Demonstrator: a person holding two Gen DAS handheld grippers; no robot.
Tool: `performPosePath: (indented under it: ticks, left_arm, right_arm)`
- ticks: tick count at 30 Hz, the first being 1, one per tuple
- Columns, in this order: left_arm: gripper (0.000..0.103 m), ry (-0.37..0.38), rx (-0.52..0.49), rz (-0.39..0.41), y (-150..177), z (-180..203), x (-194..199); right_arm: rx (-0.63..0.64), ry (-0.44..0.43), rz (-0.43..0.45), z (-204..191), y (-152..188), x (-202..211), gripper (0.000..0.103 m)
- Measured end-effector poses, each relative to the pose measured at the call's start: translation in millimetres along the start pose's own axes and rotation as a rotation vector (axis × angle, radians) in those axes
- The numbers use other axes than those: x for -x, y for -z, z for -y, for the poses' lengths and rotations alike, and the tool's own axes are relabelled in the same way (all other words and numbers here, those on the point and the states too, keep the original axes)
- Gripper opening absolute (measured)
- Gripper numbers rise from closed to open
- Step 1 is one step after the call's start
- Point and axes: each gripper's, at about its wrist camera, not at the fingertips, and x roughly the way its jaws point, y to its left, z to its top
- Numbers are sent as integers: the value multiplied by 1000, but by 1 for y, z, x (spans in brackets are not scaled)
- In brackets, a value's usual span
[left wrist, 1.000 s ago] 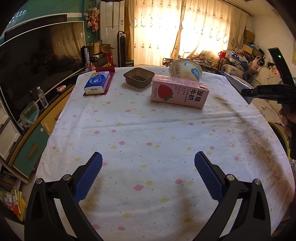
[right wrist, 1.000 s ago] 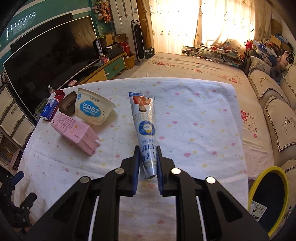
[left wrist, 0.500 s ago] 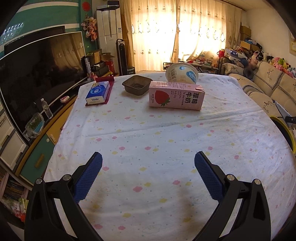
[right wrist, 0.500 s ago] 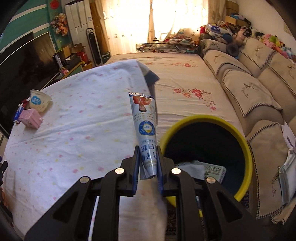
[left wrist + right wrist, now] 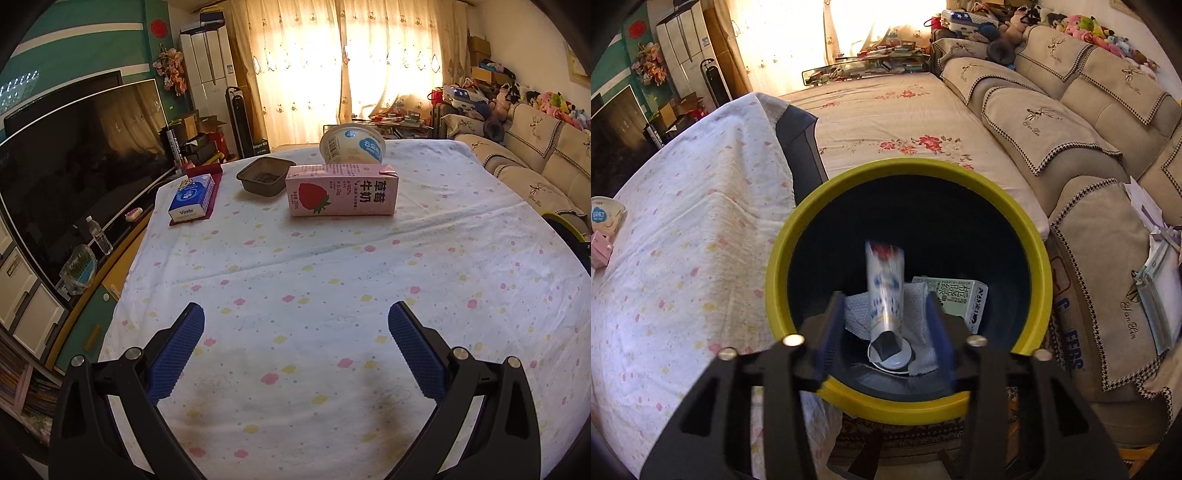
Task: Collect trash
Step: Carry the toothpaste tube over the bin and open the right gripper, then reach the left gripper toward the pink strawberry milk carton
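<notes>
Our right gripper (image 5: pixel 884 328) jaws just opened over bin (image 5: pixel 820 218); tube (image 5: pixel 884 291) loose between them, long axis pointing down inside. Left gripper (image 5: pixel 295 347) spread, empty, nearer carton (image 5: pixel 341 190).

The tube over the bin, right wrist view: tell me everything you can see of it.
The tube is white with blue print and a red patch at its flat crimped end, its dark cap end nearest the camera. It is motion-blurred, lengthwise between the right tongs, whose jaws have just been opening and stand clear of it. It is inside the yellow-rimmed bin, above crumpled tissue.
</notes>
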Motion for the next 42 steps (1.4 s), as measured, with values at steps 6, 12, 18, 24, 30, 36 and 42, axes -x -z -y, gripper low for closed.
performPosePath:
  ticks: [6,12,18,24,30,36,42]
  left_arm:
    - [98,26,-26,-8,-1,4,-1]
    - [98,189,-113,-54,-11,18,-16]
    - [98,278,-147,-43,-50,12,-49]
    - [98,369,-98,-69,-84,-9,-95]
    - [98,391,-85,-94,-101,-16,-134]
    - [98,450,-135,-74,-107,-1,-133]
    - [98,570,-221,-110,-91,39,-98]
  right_arm:
    - [0,-20,21,-4,3,9,48]
    - [18,-26,29,-12,-1,11,49]
    - [31,-30,23,-18,-2,11,49]
    - [44,-30,15,-25,-5,7,49]
    - [57,-36,11,-33,-9,3,49]
    - [71,-40,5,-39,-10,1,49]
    - [70,-50,10,-39,-9,3,49]
